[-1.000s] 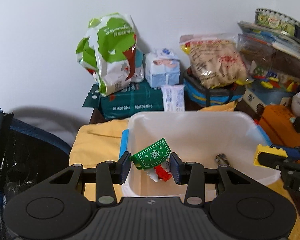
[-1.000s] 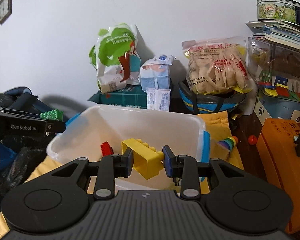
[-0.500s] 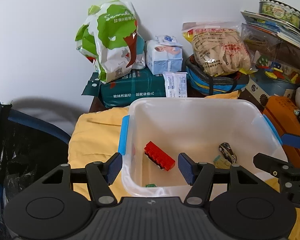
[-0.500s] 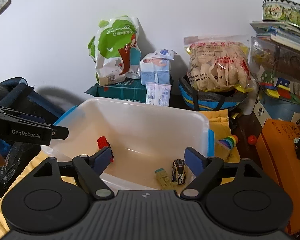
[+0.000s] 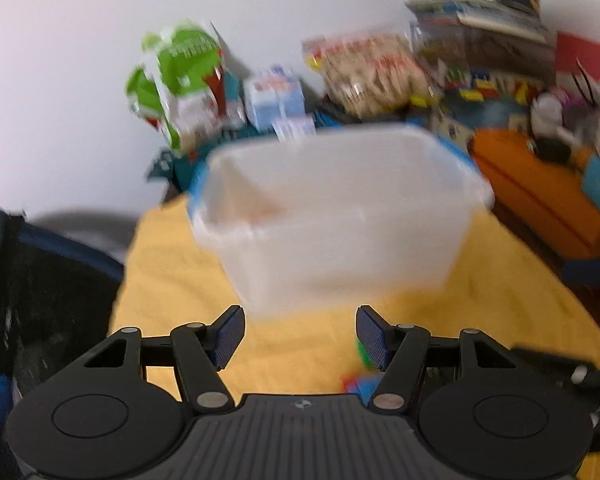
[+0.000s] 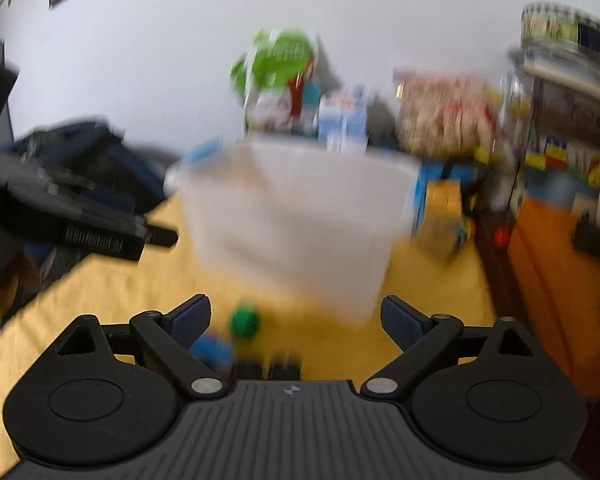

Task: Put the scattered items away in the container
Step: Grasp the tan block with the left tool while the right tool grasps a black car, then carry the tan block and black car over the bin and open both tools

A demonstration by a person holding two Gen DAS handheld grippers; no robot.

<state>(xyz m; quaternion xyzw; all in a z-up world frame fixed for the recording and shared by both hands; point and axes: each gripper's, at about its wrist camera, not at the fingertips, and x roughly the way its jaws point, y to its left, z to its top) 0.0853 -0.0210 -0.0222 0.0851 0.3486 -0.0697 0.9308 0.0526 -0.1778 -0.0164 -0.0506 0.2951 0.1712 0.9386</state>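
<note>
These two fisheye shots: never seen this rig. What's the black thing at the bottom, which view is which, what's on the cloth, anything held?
No robot here: a person carries a hand-held pair of tongs in each hand, with a camera on each looking along its fingers. The black shape at the bottom is the tool itself.

One picture looks along the left tongs, the other along the right tongs; both are motion-blurred.

Ahead stands a translucent plastic container on a yellow cloth. Small blurred pieces lie on the cloth near the fingers, including a green piece. Bags and boxes are stacked behind.

Neither pair holds anything. The left stands open; the right is opening, nothing between its fingers.
</note>
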